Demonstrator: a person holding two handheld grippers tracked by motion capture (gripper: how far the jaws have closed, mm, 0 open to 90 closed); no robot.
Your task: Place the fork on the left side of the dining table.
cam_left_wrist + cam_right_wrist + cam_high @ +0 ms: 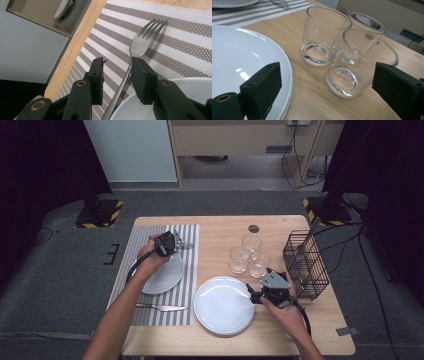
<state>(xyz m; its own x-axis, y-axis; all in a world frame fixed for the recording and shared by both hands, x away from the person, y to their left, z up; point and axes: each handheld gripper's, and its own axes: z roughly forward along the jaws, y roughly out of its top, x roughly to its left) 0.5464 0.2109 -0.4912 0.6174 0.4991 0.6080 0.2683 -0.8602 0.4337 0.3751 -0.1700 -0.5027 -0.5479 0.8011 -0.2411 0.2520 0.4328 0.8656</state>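
A fork (140,45) is seen between the parted left gripper (117,72) jaws, touching 1; the right gripper (324,82) stands open before 3 glasses (347,72).

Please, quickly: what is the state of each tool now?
Left tool: open, fork between its jaws, touching one jaw only.
Right tool: open wide, holding nothing, near a glass.

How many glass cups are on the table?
3. They stand bunched together on the bare wood between the big plate and the wire basket: one at the back, one front left, one front right. None seems hidden.
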